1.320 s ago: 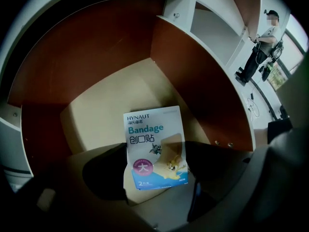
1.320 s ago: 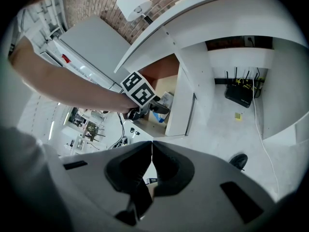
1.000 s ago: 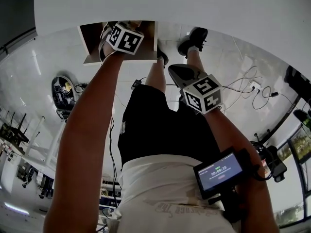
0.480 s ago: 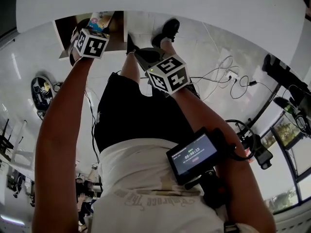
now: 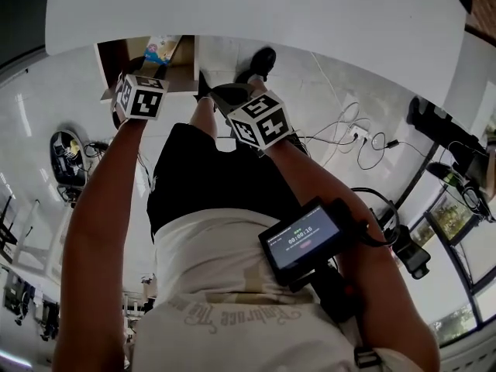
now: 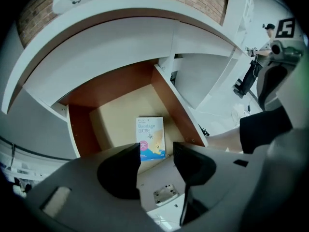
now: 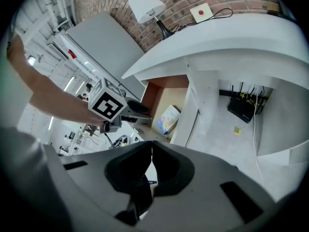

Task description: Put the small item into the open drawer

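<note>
1. Brown-walled and standing open under the white tabletop [image 5: 232, 6]: looking down in the head view at the drawer [image 5: 116, 54] and finding the bandage box [image 5: 160, 49] lying inside it. Hovering the left gripper [image 5: 138, 93] just in front of the drawer's near edge, apart from the box. Holding the right gripper [image 5: 248, 116] beside it, nearer the body, away from the drawer.

2. Closing the left fingers [image 6: 120, 170] in the left gripper view, with nothing between them and a clear gap still showing. Seeing the box [image 6: 150, 137] flat on the tan drawer floor, near the front, beyond the tips and untouched. Judging the small item delivered and the drop step finished.

3. Pressing the right fingers [image 7: 130, 170] together on nothing in the right gripper view. Looking past them at the left gripper [image 7: 108, 106] in front of the drawer [image 7: 161, 88], with the box [image 7: 169, 118] resting inside.

4. Comparing with a second ago: then reaching over the drawer and hiding its contents; now drawing back out, exposing the box and narrowing the wide-spread left fingers. Reading that as release done and withdrawal under way.
</note>
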